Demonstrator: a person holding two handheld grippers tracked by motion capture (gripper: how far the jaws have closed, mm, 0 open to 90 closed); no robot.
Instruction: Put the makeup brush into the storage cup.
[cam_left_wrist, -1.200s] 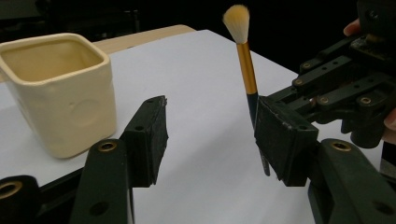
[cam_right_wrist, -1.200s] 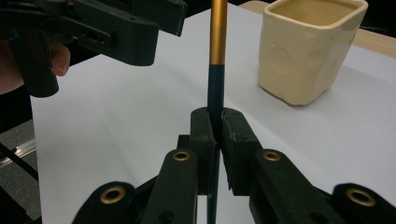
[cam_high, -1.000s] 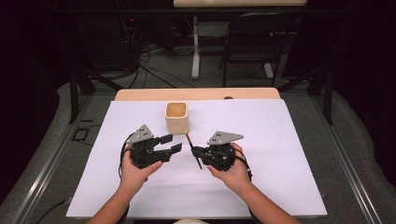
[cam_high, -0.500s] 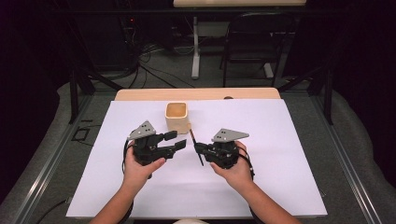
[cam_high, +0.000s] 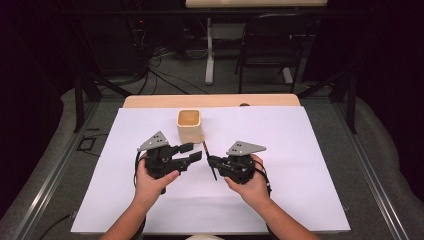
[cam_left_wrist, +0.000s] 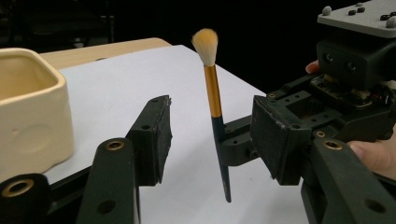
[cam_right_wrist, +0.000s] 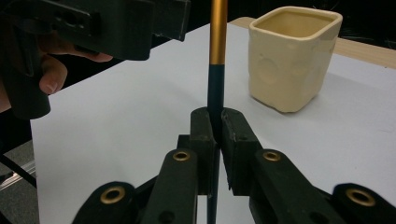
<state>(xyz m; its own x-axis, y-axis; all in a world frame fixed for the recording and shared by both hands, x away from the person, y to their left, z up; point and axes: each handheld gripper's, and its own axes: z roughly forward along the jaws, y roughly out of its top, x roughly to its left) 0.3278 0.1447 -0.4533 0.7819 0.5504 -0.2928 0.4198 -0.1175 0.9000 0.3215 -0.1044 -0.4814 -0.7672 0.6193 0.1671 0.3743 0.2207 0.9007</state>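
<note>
A make-up brush (cam_high: 205, 150) with a pale tuft, gold ferrule and dark handle stands nearly upright over the white sheet. My right gripper (cam_high: 212, 161) is shut on its handle; in the right gripper view the jaws (cam_right_wrist: 215, 128) pinch the dark handle of the brush (cam_right_wrist: 218, 42). My left gripper (cam_high: 194, 152) faces it from the left. In the left gripper view the brush (cam_left_wrist: 213, 88) stands between my left gripper's (cam_left_wrist: 215, 135) pads without touching either; these jaws have just been closing. A cream square cup (cam_high: 190, 125) stands just behind both grippers.
The white sheet (cam_high: 300, 150) covers most of the wooden table (cam_high: 150, 101). Behind the table are a dark chair (cam_high: 272, 45), a desk leg and cables on the floor. Metal rails run along both sides of the table.
The left gripper's jaws have drawn a little closer together around the brush. Both hands and the brush have stayed where they were.
</note>
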